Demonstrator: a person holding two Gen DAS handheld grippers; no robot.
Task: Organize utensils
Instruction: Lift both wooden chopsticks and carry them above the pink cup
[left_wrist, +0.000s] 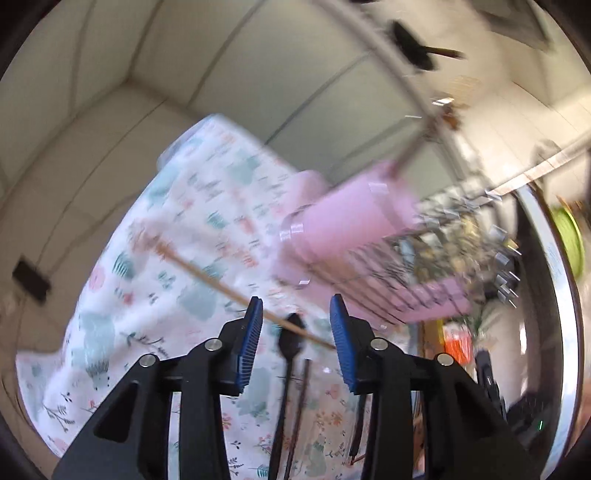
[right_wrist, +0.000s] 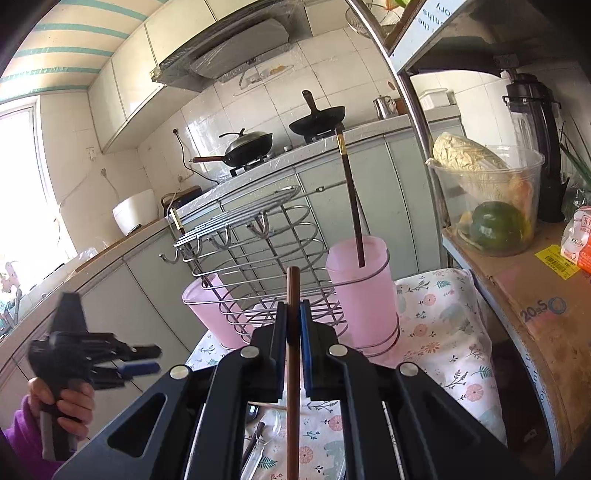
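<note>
My right gripper (right_wrist: 294, 317) is shut on a brown chopstick (right_wrist: 292, 369) held upright in front of a wire utensil rack (right_wrist: 258, 236). The rack carries two pink cups: the right cup (right_wrist: 364, 291) holds one dark chopstick (right_wrist: 351, 192); the left cup (right_wrist: 210, 310) is partly behind the wires. My left gripper (left_wrist: 295, 332) is open and empty above the floral cloth (left_wrist: 166, 240); it also shows in the right wrist view (right_wrist: 142, 358), off to the left. Below it lie a black spoon (left_wrist: 290, 343), a dark chopstick (left_wrist: 301, 402) and a light wooden stick (left_wrist: 240, 297). The left wrist view is blurred.
A cardboard box (right_wrist: 535, 317) stands right of the cloth, carrying a clear tub (right_wrist: 487, 199) of vegetables and a black blender (right_wrist: 532, 122). A steel shelf post (right_wrist: 417, 110) rises behind the right cup. Clear plastic spoons (right_wrist: 266, 439) lie on the cloth. Counter with woks behind.
</note>
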